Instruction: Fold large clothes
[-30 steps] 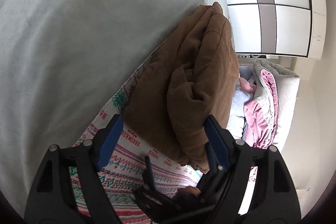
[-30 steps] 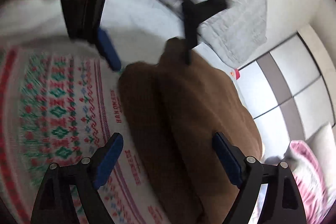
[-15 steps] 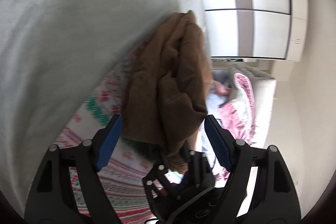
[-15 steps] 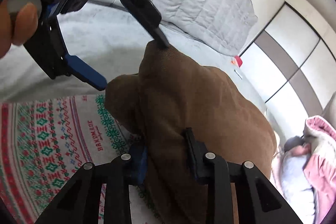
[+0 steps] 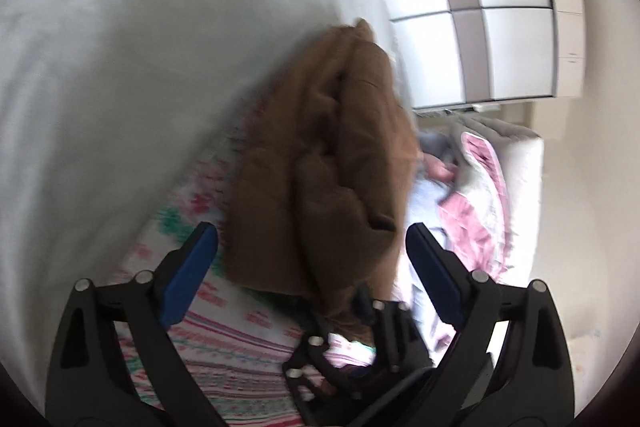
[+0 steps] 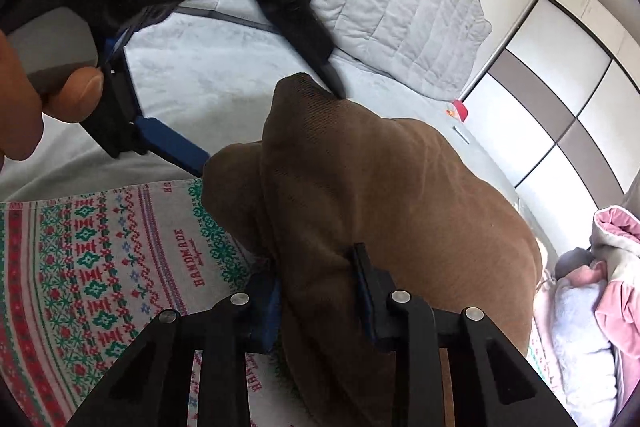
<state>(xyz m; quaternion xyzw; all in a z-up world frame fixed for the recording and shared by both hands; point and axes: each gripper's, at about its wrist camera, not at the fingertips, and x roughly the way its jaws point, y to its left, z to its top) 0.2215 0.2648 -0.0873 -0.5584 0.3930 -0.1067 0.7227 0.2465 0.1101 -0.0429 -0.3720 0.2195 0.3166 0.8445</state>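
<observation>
Right wrist view showed my right tongs [image 6: 320, 291] clamped on a thick fold of the brown garment [image 6: 372, 195], which lay bunched on the patterned cloth [image 6: 88, 259] spread over the grey bed [image 6: 208, 67]. My left tongs [image 5: 312, 247] had just been opening and stood wide, the garment's near end between the blue pads [image 5: 188, 267] without contact. Beyond the bed's edge lay a pink and white pile of bedding [image 5: 480, 195], and a white wardrobe [image 5: 508, 7] stood behind.

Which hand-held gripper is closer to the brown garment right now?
Right. The right hand-held gripper is clamped on the brown garment; the left hand-held gripper is open around its end, pads apart from it.
</observation>
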